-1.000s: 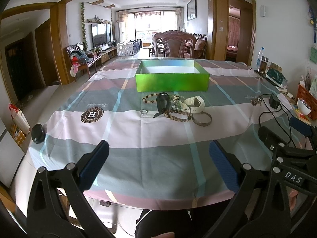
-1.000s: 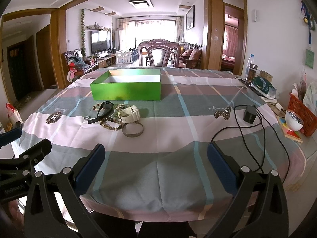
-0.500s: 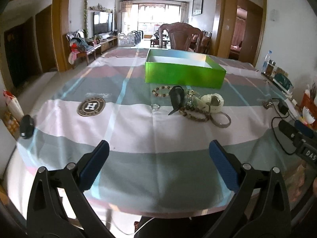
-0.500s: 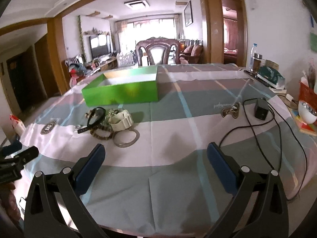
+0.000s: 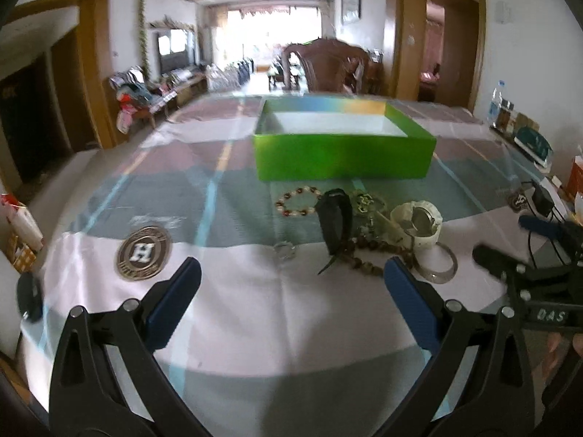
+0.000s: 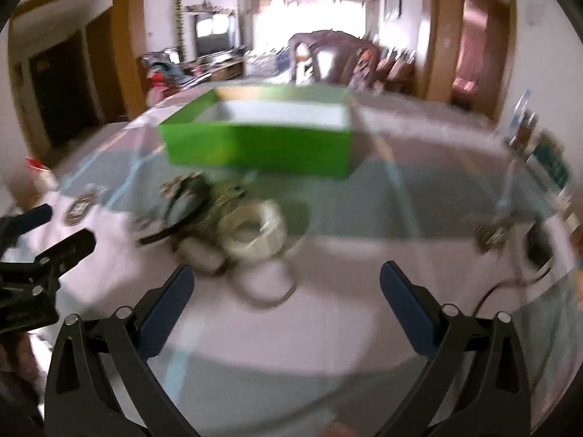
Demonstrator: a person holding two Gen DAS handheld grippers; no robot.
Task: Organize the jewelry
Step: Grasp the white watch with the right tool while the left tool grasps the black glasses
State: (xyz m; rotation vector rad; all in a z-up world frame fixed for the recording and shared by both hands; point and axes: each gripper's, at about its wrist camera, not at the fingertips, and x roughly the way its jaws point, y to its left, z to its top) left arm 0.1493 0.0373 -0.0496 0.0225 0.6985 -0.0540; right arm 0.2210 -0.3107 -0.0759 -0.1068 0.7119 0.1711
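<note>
Both grippers hang above the near part of a table covered in a checked cloth point(image 5: 255, 327), each with its blue-padded jaws spread wide and nothing between them: the left gripper point(image 5: 291, 284) points toward the jewelry from the near left, and the right gripper point(image 6: 282, 291) faces the same heap from the near right, its view smeared by motion blur. The jewelry lies in a loose cluster just in front of an open green box point(image 5: 344, 156), which stands farther back on the cloth and looks empty inside. In the cluster, a beaded bracelet point(image 5: 297, 202) sits at the far left, a black strap-like band point(image 5: 333, 225) stands beside it, a string of dark brown beads point(image 5: 368, 255) trails along the near side, a cream-white watch point(image 5: 417, 225) rests to the right, and a thin metal bangle point(image 5: 439, 266) lies touching the watch's near edge. A small clear ring point(image 5: 286, 249) lies just left of the black band. A round printed "H" emblem point(image 5: 144, 251) marks the cloth well to the left, and a black charger with cable point(image 5: 541, 196) lies near the right edge
</note>
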